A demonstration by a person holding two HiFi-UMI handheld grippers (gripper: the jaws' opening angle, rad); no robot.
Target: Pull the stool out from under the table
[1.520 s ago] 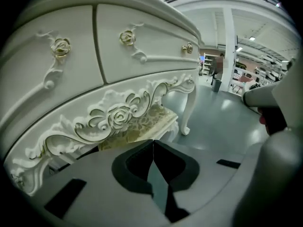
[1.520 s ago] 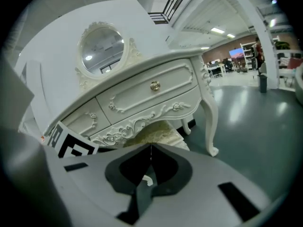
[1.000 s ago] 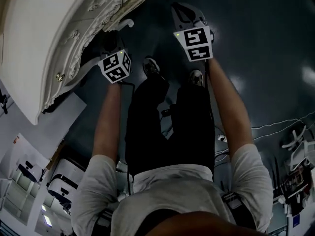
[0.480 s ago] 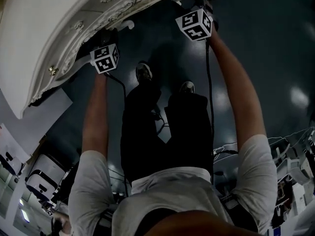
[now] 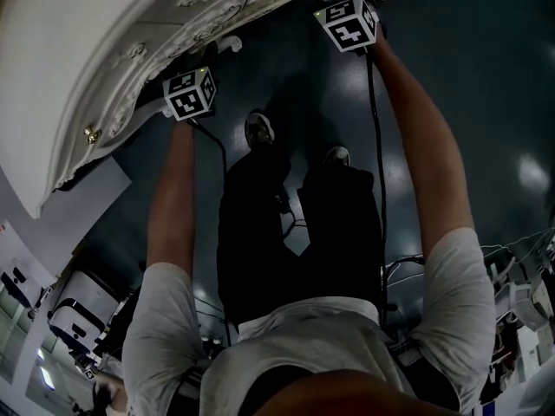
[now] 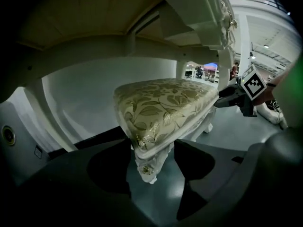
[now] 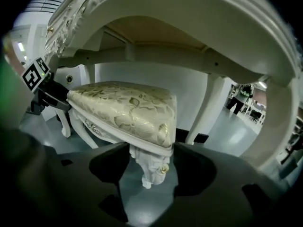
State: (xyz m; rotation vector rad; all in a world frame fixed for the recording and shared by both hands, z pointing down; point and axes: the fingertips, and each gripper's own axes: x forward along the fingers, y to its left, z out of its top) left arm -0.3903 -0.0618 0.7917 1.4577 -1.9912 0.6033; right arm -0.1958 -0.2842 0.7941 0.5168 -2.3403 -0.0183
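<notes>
The stool point(image 6: 161, 103) has a gold leaf-patterned cushion and carved white legs; it stands under the white ornate table point(image 5: 104, 50). My left gripper point(image 6: 152, 148) has its jaws opening, and the stool's near corner and leg point(image 6: 147, 167) sit between them, untouched. My right gripper point(image 7: 151, 152) is opening too, astride the stool's other front corner leg point(image 7: 152, 167), its pads clear of it. In the head view only the marker cubes show, the left cube point(image 5: 189, 94) and right cube point(image 5: 347, 22), at the table's edge. Each gripper sees the other across the seat.
A white table leg point(image 7: 204, 108) stands right of the stool, with a white back panel point(image 6: 85, 93) behind it. The person's shoes point(image 5: 259, 128) rest on the dark glossy floor between the arms. A cable point(image 5: 375, 146) trails along the right arm. Equipment crowds the lower left.
Both grippers have moved forward to the table's edge, the right one farther. Over the last half second they have barely shifted.
</notes>
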